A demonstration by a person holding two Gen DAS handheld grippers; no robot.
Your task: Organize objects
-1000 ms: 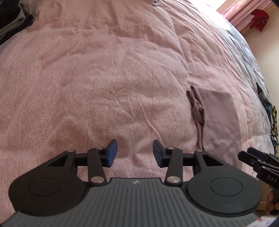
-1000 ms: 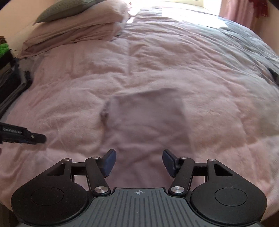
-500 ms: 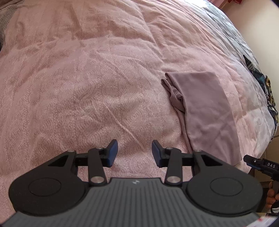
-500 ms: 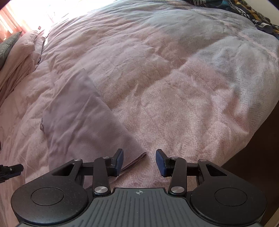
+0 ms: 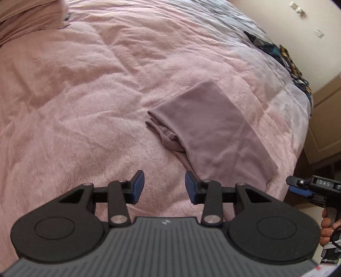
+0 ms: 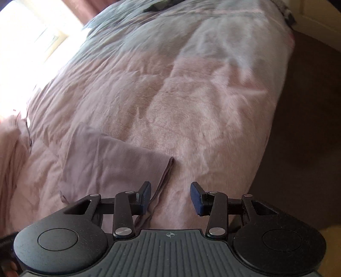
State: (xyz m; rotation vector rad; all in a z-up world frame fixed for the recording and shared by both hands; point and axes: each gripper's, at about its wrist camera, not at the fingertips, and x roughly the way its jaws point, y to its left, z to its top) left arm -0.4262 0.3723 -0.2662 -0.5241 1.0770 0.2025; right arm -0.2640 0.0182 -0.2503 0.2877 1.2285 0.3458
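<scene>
A folded mauve cloth (image 5: 213, 125) lies flat on the pink bedspread (image 5: 74, 95), with a bunched end toward the left. My left gripper (image 5: 164, 186) is open and empty, just short of the cloth's near edge. My right gripper (image 6: 171, 198) is open and empty over the cloth's near corner (image 6: 119, 166), its left finger above the fabric. The right gripper also shows at the right edge of the left wrist view (image 5: 307, 187).
Pink pillows (image 5: 25, 19) sit at the head of the bed. A dark patterned fabric (image 5: 292, 61) lies on the far side of the bed. The bed's edge drops to dark floor (image 6: 309, 127) on the right. A bright window (image 6: 25, 42) is at the left.
Both grippers have swung round; the cloth now sits closer ahead of the left gripper, and the right gripper has come over the cloth's corner. Both stay open.
</scene>
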